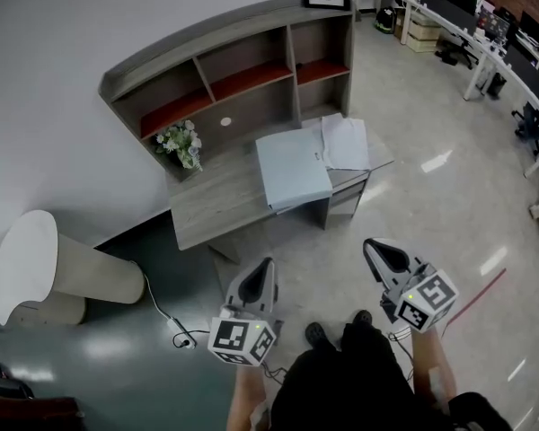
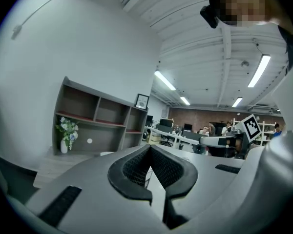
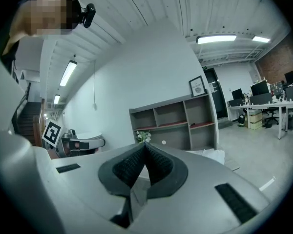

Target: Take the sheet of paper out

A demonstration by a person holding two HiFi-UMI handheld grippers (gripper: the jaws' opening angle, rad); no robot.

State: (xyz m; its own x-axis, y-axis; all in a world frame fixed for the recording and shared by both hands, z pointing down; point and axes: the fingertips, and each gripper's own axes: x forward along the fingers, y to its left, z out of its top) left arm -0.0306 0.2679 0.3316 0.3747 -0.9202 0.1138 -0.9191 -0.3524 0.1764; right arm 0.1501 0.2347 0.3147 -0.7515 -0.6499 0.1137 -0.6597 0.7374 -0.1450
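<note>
Presently my left hand-held gripper [image 1: 266,268] and right hand-held gripper [image 1: 374,248] are closed and empty, held level for the approach. The paper [image 1: 346,142] lies at twelve o'clock on the surface [image 1: 216,209], against a blue folder [image 1: 292,169].

Black clothes [image 1: 341,384] and black shoes [image 1: 317,334] at six o'clock; the grey left gripper [image 1: 268,263] and right gripper [image 1: 370,243] carry white cubes [image 1: 241,339] with black square markers.

Pale blue folder [image 1: 293,169] beside white paper [image 1: 346,142] on grey desk [image 1: 216,209]
</note>
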